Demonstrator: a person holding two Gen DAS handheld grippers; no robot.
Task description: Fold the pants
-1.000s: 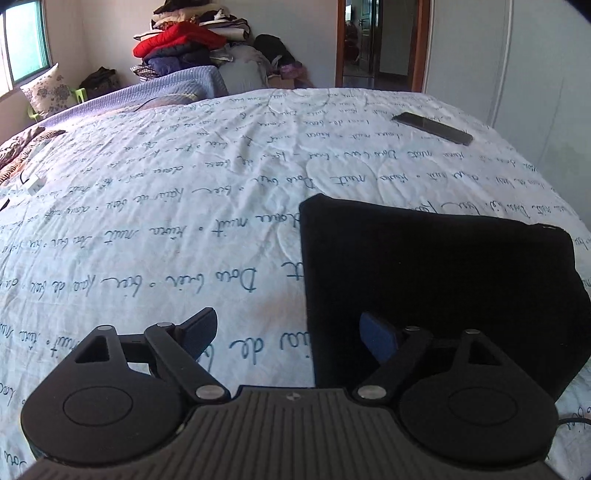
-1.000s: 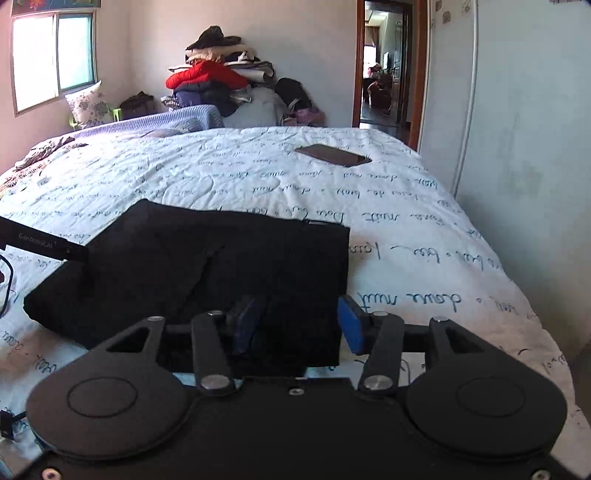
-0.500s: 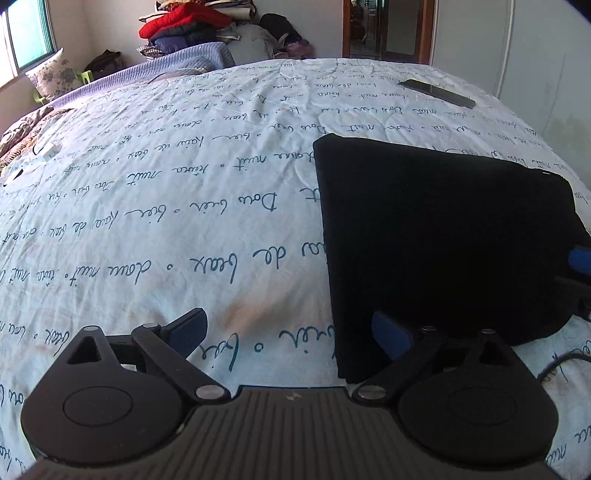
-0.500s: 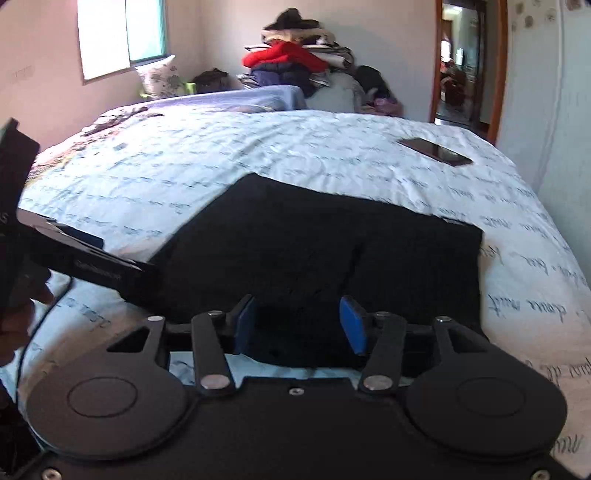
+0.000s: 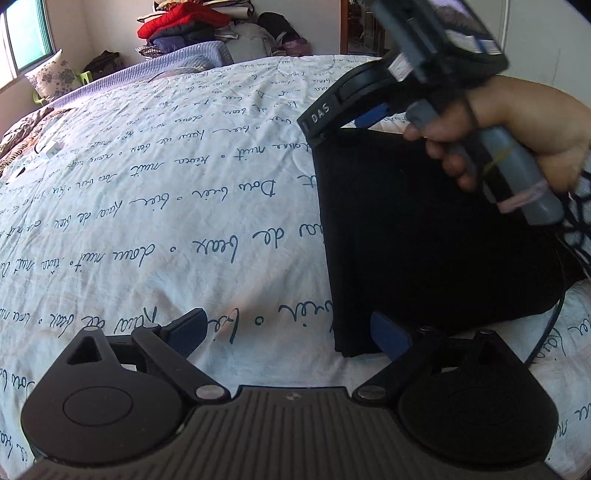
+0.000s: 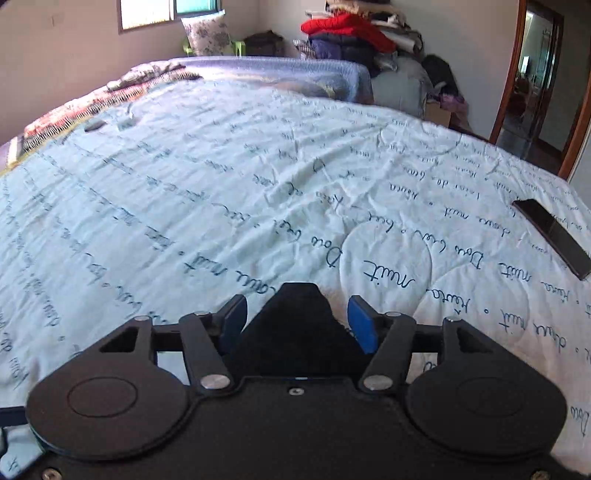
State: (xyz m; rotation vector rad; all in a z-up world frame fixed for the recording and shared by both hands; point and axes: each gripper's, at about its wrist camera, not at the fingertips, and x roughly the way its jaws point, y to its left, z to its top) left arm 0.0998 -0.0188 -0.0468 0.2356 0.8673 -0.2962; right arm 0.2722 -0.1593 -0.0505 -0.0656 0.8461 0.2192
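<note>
The black pants lie folded into a rectangle on the white bedspread with blue script. My left gripper is open, low at the pants' near left corner, with its right finger against the cloth edge. My right gripper is open over the pants' far left corner, which pokes up between its fingers. In the left wrist view the right gripper's body and the hand hover above the pants' far edge.
A dark phone lies on the bed to the right. A purple blanket, a pillow and piled clothes sit at the far end. A doorway stands at the far right.
My right gripper has swung across from the pants' near edge to their far left corner. My left gripper has drawn back slightly toward the near left corner.
</note>
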